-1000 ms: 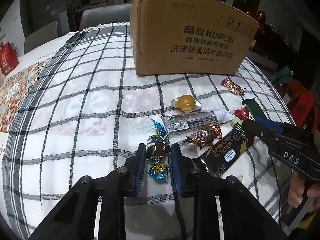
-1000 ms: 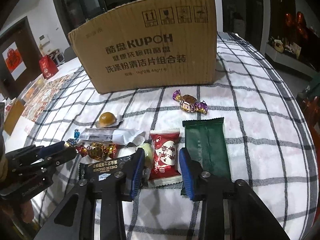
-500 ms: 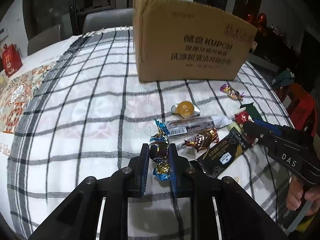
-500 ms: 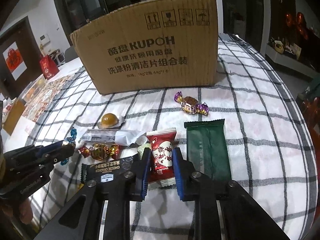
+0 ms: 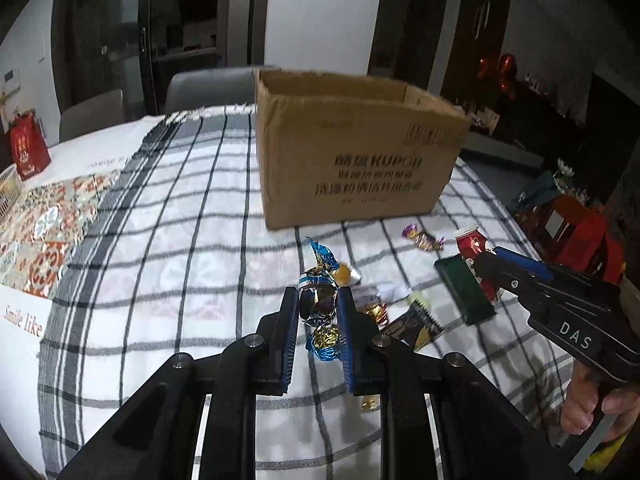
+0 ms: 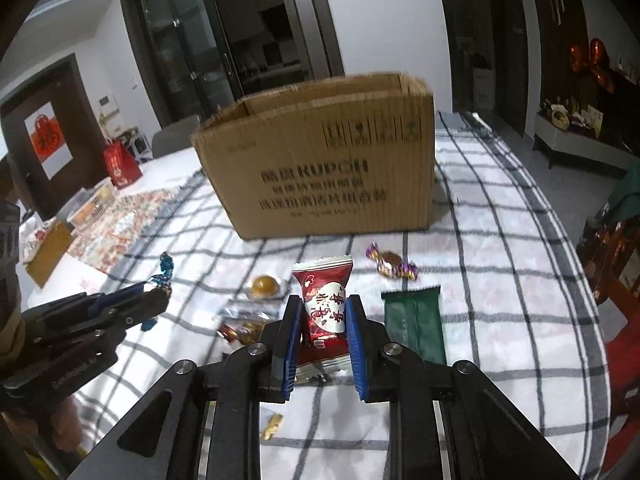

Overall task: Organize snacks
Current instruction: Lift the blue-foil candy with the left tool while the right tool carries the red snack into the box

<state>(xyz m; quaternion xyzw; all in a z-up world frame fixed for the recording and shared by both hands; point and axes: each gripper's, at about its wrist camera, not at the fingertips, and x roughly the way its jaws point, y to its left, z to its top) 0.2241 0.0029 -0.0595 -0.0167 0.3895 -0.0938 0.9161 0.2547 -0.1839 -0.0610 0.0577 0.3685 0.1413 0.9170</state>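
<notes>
My left gripper (image 5: 318, 300) is shut on a blue-and-gold foil candy (image 5: 318, 296) and holds it above the checked tablecloth. My right gripper (image 6: 323, 312) is shut on a red-and-white snack packet (image 6: 324, 300), also lifted; that packet shows in the left wrist view (image 5: 474, 246). An open brown cardboard box (image 5: 356, 160) stands behind both, also in the right wrist view (image 6: 324, 168). On the cloth lie a purple candy (image 6: 392, 264), a green packet (image 6: 416, 324), a yellow jelly cup (image 6: 264, 286), a red-gold candy (image 6: 242, 330) and a black cracker packet (image 5: 416, 326).
The checked tablecloth (image 5: 160, 248) covers the table. A patterned mat (image 5: 36, 232) and a red gift bag (image 5: 26, 150) lie at the far left. A grey chair (image 5: 208, 88) stands behind the table. Red furniture (image 5: 580, 236) is off the right edge.
Both grippers closed on their snacks and lifted them off the cloth, rising toward the box. The remaining snacks stayed where they lay.
</notes>
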